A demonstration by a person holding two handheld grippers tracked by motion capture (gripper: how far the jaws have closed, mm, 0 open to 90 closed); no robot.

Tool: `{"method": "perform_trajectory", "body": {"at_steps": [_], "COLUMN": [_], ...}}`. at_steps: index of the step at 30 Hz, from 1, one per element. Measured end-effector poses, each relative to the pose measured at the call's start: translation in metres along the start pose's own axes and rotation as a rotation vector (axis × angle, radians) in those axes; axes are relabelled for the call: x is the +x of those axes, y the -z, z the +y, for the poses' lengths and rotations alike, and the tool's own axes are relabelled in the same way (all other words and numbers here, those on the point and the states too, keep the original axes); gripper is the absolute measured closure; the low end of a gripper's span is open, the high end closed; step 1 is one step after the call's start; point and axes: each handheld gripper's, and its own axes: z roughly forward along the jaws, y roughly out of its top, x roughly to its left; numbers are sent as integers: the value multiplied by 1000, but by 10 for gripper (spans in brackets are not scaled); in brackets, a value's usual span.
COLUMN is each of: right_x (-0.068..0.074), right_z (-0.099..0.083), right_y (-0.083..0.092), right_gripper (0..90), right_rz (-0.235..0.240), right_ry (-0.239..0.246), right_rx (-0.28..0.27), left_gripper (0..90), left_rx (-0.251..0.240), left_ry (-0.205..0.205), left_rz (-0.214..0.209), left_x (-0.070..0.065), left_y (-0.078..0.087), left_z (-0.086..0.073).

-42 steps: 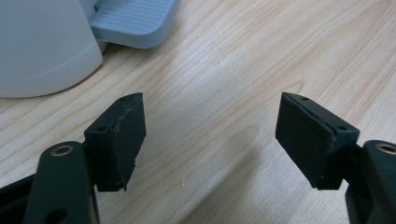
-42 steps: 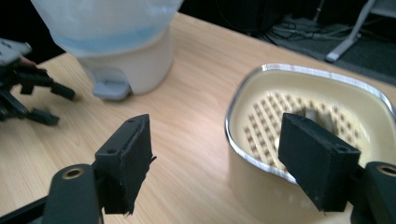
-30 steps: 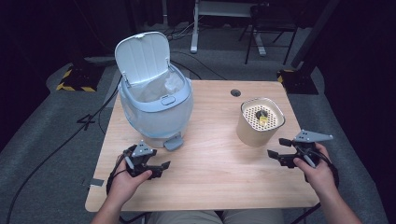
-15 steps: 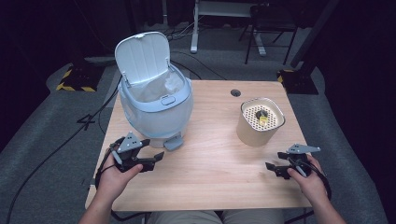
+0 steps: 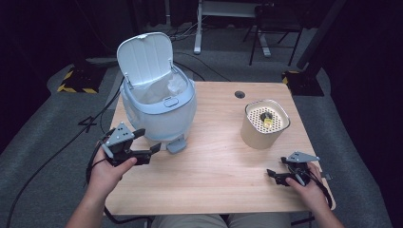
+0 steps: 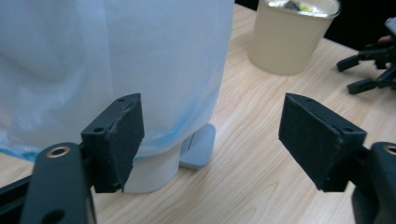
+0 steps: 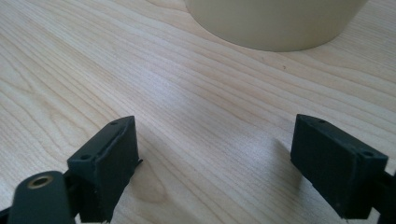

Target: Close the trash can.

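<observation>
A pale blue pedal bin [image 5: 159,109] stands at the table's left with its lid up and a white bag inside; its body [image 6: 140,60] looms close in the left gripper view, the grey pedal [image 6: 198,149] below it. My left gripper [image 5: 148,141] hovers by the bin's front left; its jaws [image 6: 210,140] have just been opening and stand open, nothing between them. At the right, a beige canister [image 5: 264,124] has a perforated top and a small yellow piece on it. My right gripper [image 5: 277,168] sits low before it; its jaws [image 7: 215,163] have just been opening and hold nothing.
The wooden table [image 5: 218,190] has a cable hole [image 5: 240,94] at the back. Bare wood lies between the bin and the canister [image 7: 275,23]. The other hand's gripper [image 6: 369,70] shows far right in the left gripper view. Cables trail off the table's left side.
My left hand has risen and drifted left, closer to the bin. My right hand has sunk toward the table's front right, and its jaws have spread wider.
</observation>
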Motion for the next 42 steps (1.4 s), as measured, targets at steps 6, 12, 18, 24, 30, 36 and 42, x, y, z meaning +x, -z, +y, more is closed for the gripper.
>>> {"method": "perform_trajectory", "body": {"at_steps": [6, 12, 18, 24, 30, 36, 42], "right_x": [0, 0, 1, 1, 1, 1, 1], "right_z": [0, 0, 0, 0, 0, 0, 0], "right_y": [0, 0, 0, 0, 0, 0, 0], "right_gripper": [150, 150, 151, 151, 151, 151, 151], "right_rz": [-3, -4, -6, -8, -8, -8, -9], "right_ry": [-2, -3, -5, -6, -6, -6, -6], "right_rx": [0, -1, -1, -1, -1, -2, -1], "left_gripper": [197, 216, 253, 259, 265, 269, 276], "left_rx": [-8, -33, -75, -144, -157, -178, -204], "left_ry": [-21, -39, -26, -5, -29, -40, -27], "left_rz": [3, 40, 98, 167, 218, 241, 241], "left_x": [5, 12, 23, 38, 48, 62, 83], "left_y": [12, 27, 43, 52, 53, 49, 46], "left_z": [19, 37, 57, 78, 100, 118, 134]}}
